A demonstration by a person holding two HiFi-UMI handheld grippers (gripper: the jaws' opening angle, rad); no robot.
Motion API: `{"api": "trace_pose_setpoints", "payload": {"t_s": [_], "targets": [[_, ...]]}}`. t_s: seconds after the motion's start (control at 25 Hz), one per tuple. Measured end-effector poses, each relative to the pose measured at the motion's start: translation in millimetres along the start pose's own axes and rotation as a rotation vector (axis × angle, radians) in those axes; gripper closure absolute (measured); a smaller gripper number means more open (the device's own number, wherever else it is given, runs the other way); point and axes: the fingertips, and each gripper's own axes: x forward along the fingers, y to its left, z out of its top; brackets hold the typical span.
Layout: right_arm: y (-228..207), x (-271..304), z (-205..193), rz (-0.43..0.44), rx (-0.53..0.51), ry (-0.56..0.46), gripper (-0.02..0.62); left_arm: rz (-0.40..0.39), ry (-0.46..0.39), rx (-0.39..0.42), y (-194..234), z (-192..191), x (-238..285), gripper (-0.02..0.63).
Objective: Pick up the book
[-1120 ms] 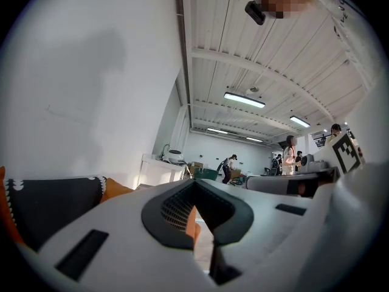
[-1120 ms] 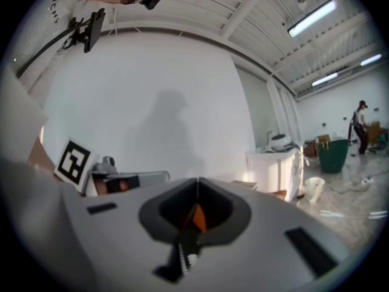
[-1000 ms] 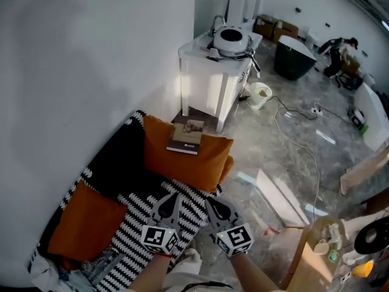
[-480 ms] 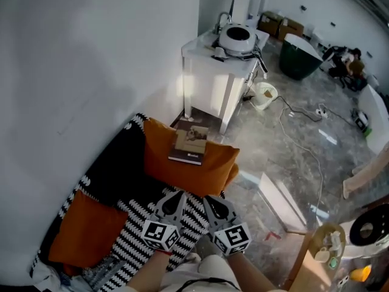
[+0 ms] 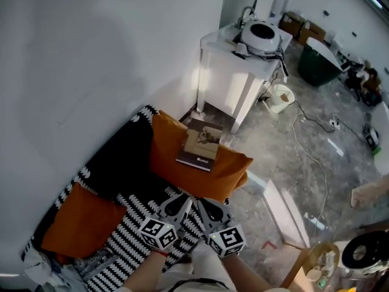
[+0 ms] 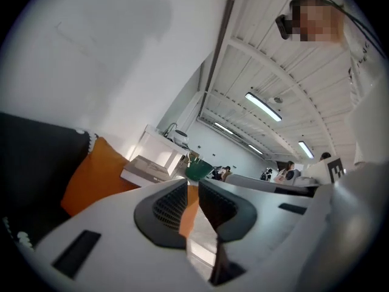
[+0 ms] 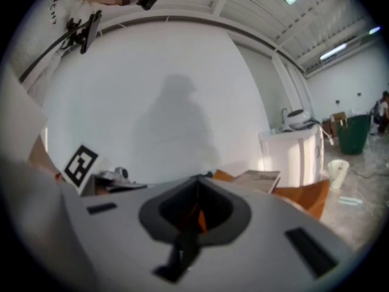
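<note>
A thin book [image 5: 202, 143] with a brown and dark cover lies flat on a big orange cushion [image 5: 176, 166] on the sofa. In the left gripper view the book [image 6: 148, 168] shows ahead on the cushion; in the right gripper view the book [image 7: 259, 180] lies ahead to the right. Both grippers hover side by side short of the cushion's near edge, pointing at it. My left gripper [image 5: 182, 199] [image 6: 193, 191] is opening, a narrow slit between its jaws, nothing in it. My right gripper [image 5: 202, 202] [image 7: 196, 203] has its jaws together and holds nothing.
The sofa carries a black-and-white striped throw [image 5: 130, 239] and a second orange cushion [image 5: 76, 224]. Beyond the book stands a white side table [image 5: 237, 72] with a round appliance [image 5: 262, 34]. A bucket [image 5: 281, 96], a green bin [image 5: 317, 62] and a cable [image 5: 316, 145] are on the grey floor.
Both grippers have moved forward and a little down toward the orange cushion. The book now sits closer to them in the head view.
</note>
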Motion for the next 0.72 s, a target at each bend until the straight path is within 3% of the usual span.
{"api": "trace_pose_setpoints", "payload": {"t_s": [0.48, 0.72], "targets": [[-35.2, 39.9, -46.7, 0.046, 0.053, 0.128, 0.581, 0.090, -0.031, -0.349, 67.3, -35.4, 44.6, 0.460], [-42.0, 54.8, -60.6, 0.083, 0.043, 0.169, 0.581, 0.144, -0.117, -0.536, 98.2, -47.1, 55.3, 0.452]]}}
